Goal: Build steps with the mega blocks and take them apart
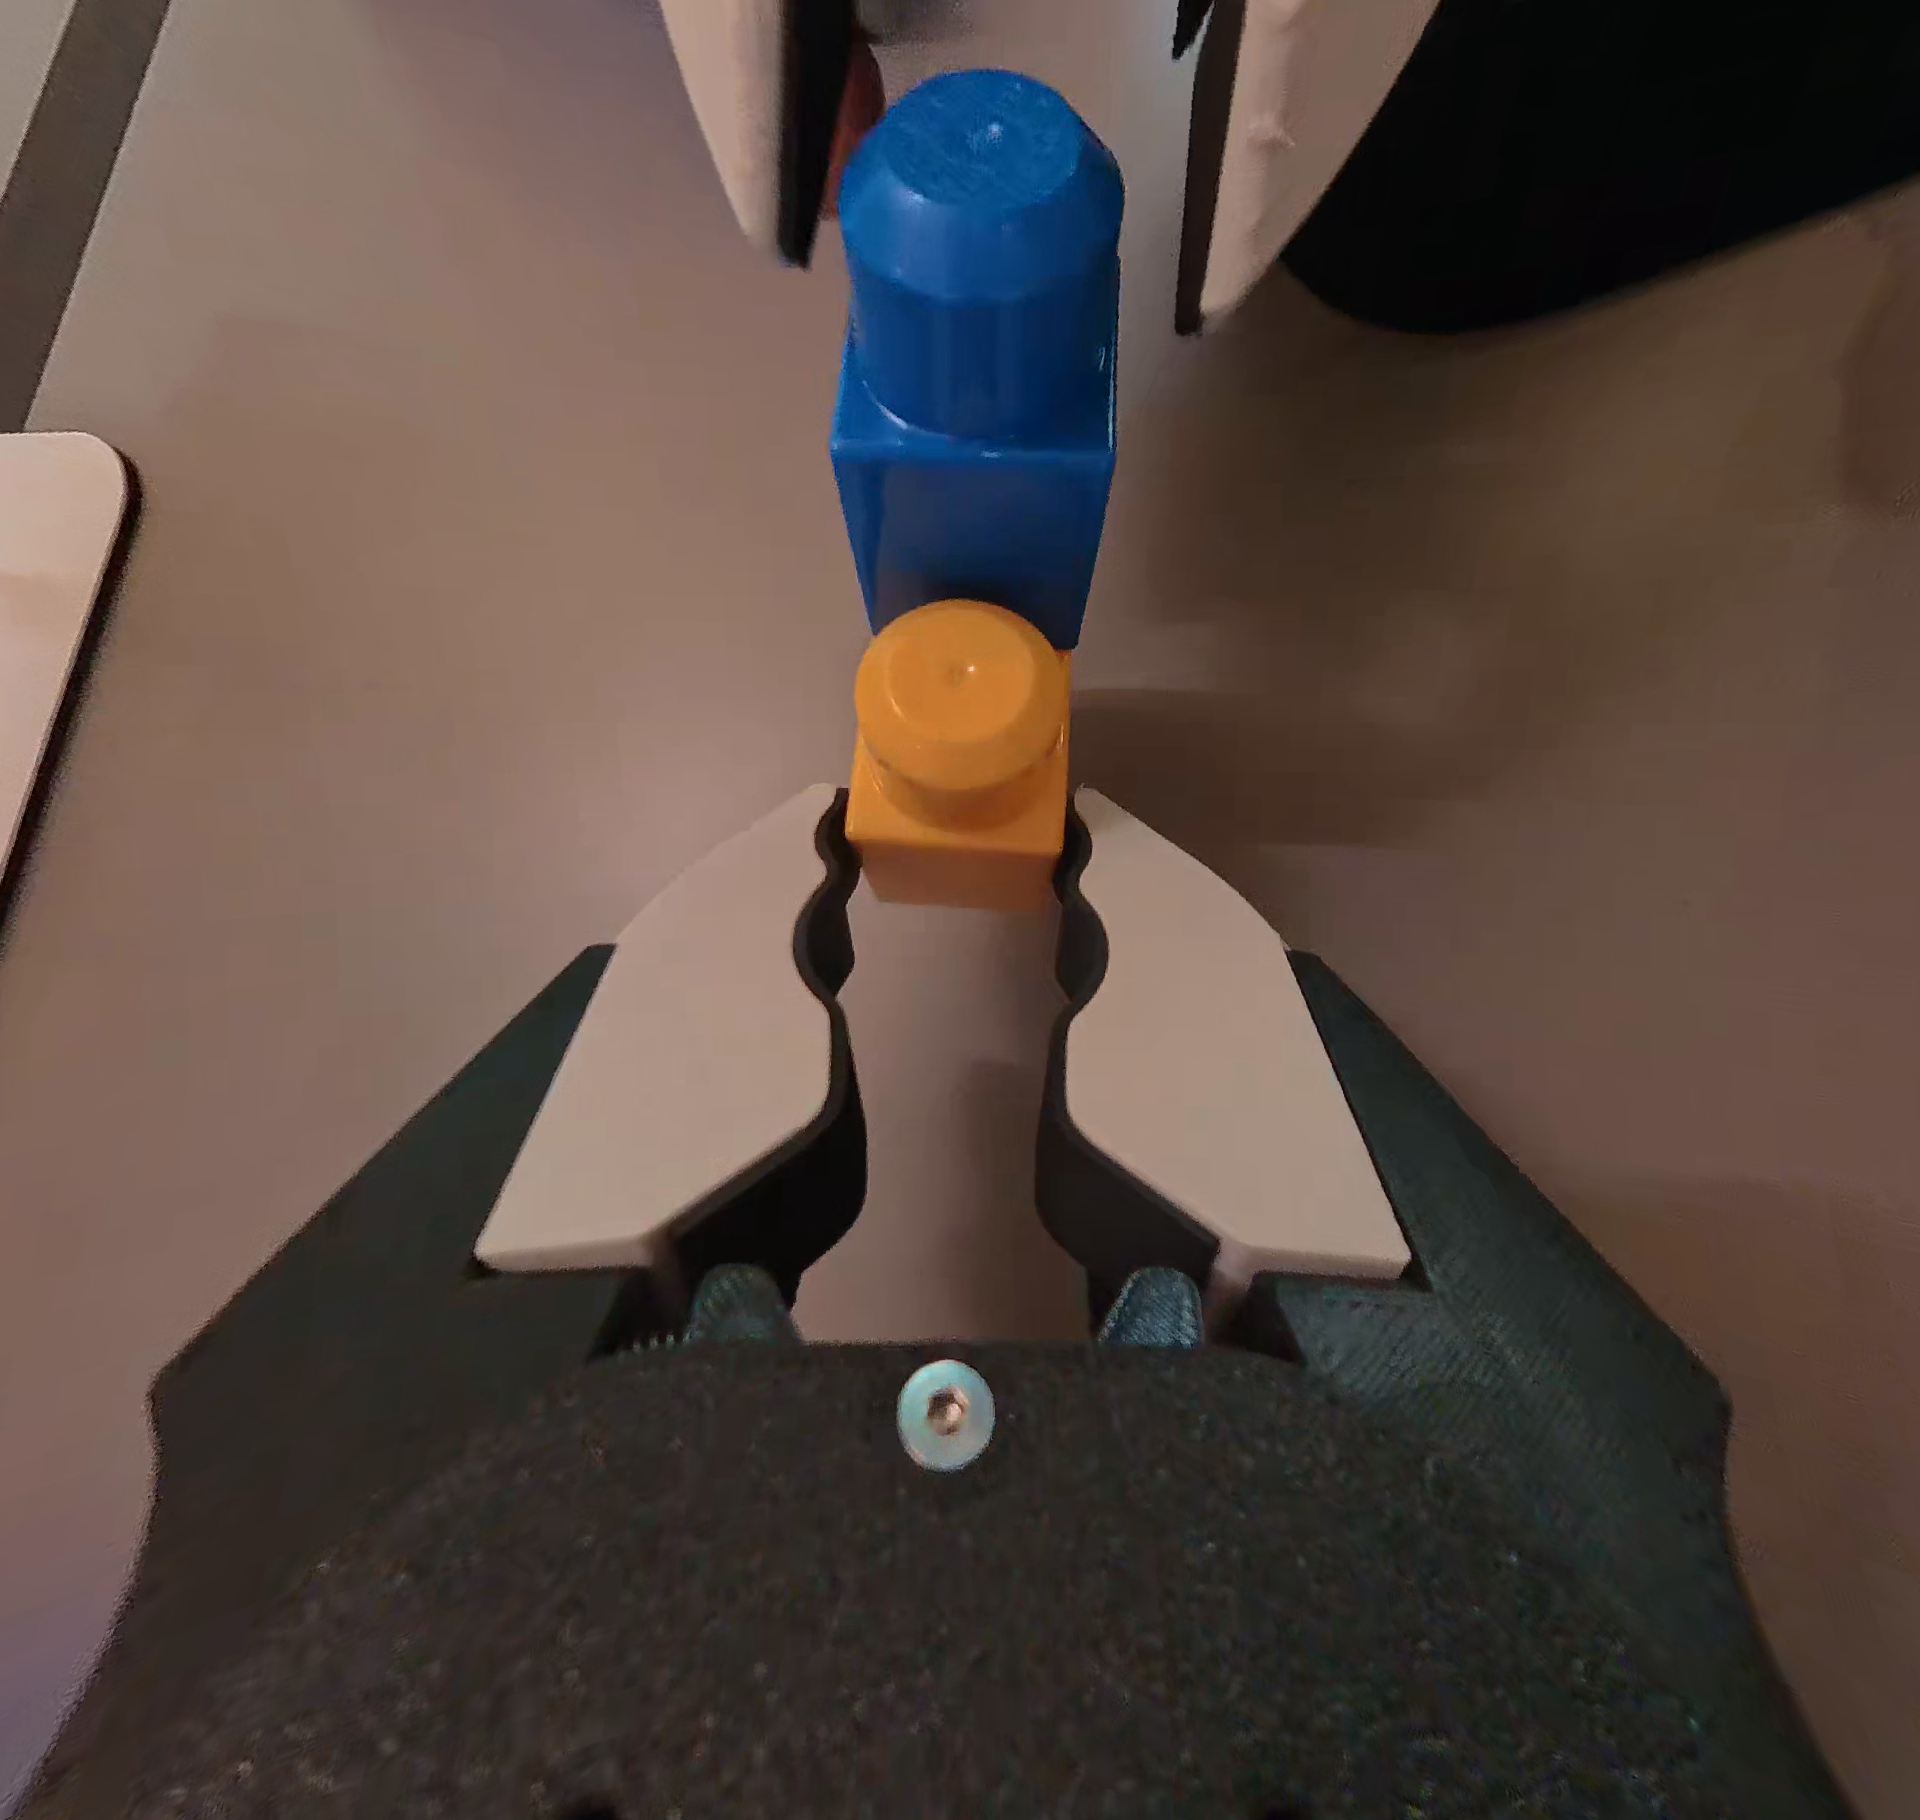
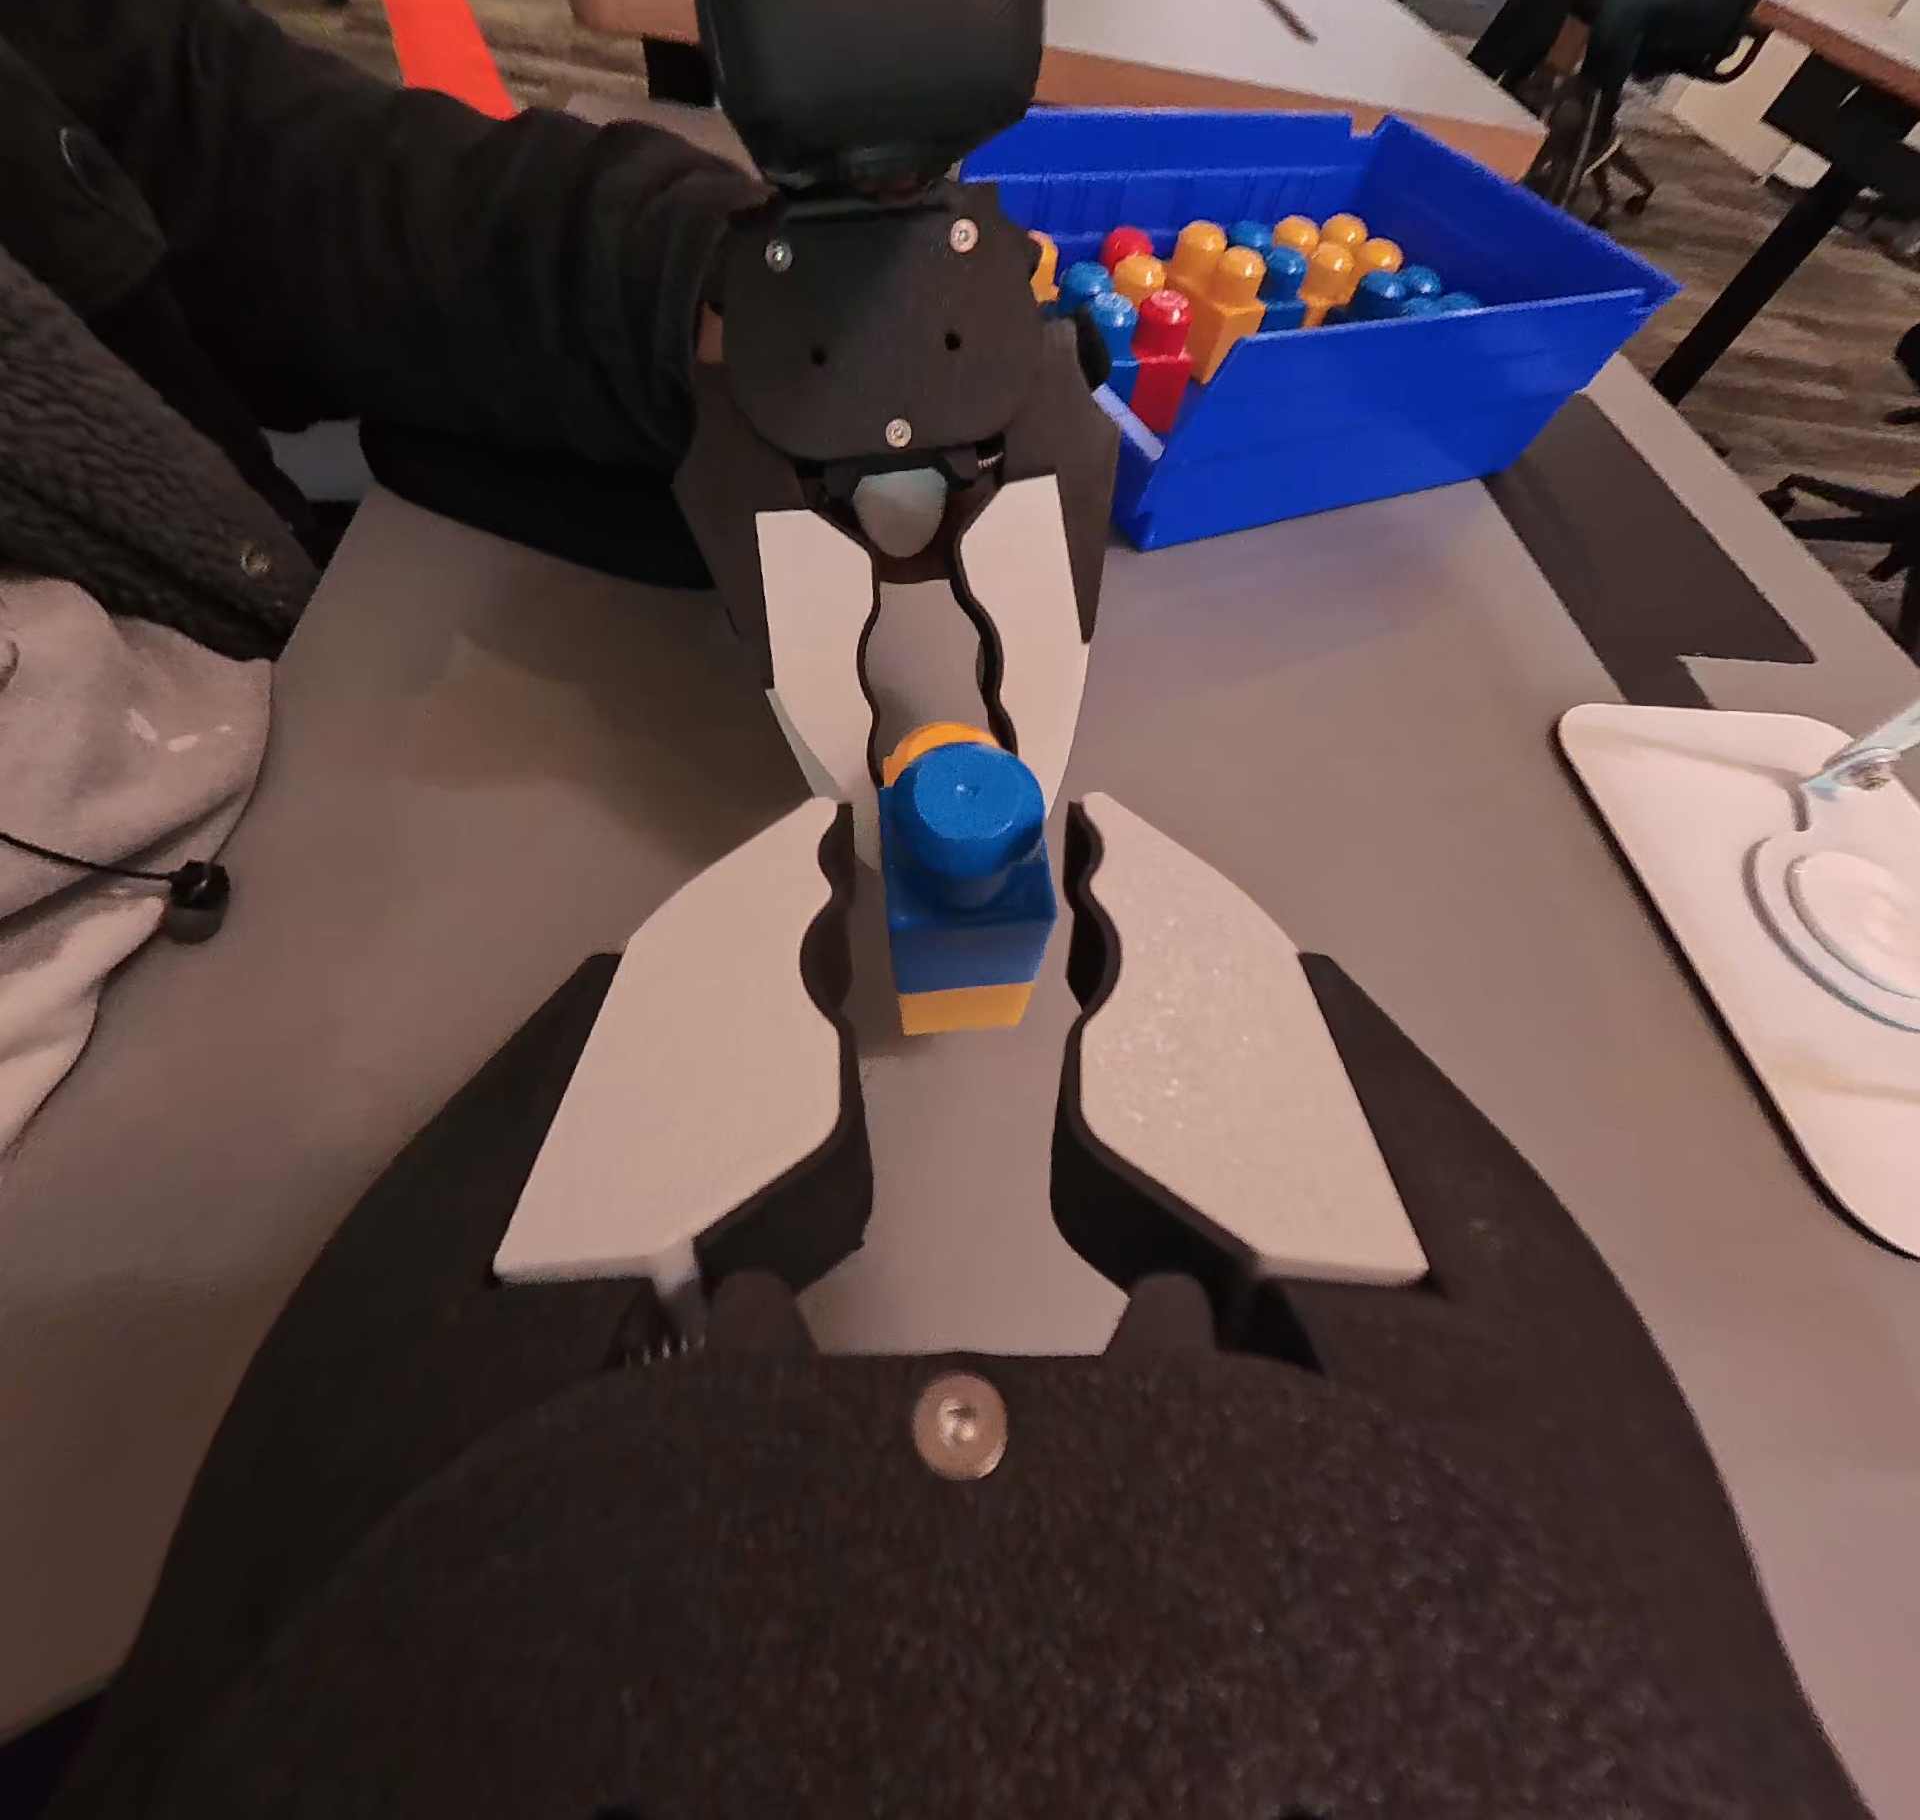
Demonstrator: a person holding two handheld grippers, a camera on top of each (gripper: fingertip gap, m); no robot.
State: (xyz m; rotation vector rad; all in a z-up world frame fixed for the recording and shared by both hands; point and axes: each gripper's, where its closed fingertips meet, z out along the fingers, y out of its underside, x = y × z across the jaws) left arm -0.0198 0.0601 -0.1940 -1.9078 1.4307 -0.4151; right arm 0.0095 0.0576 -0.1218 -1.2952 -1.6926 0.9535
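A yellow two-stud block [image 1: 961, 840] stands on the grey table [image 1: 416, 523], with one bare stud towards me. A blue one-stud block [image 1: 977, 513] is stacked on its far end. My left gripper [image 1: 961, 835] is shut on the near end of the yellow block. My right gripper [image 1: 997, 284] comes from the opposite side, open, with a finger on each side of the blue block. In the right wrist view the right gripper [image 2: 956, 825] straddles the blue block [image 2: 966, 897] with small gaps, the yellow block [image 2: 961, 1007] shows beneath it, and the left gripper [image 2: 935, 762] holds the far end.
A blue bin [image 2: 1403, 420] with several red, yellow and blue blocks stands at the back right of the table. A white flat stand base [image 2: 1714, 887] lies to the right, and also shows in the left wrist view [image 1: 52, 575]. A grey garment [image 2: 104, 783] and a person's black sleeve [image 2: 416, 264] are at the left. One gripper's finger ends stand about 8 cm off the other's. Left tips and right tips are each some 20 cm from the grey garment [image 2: 104, 783].
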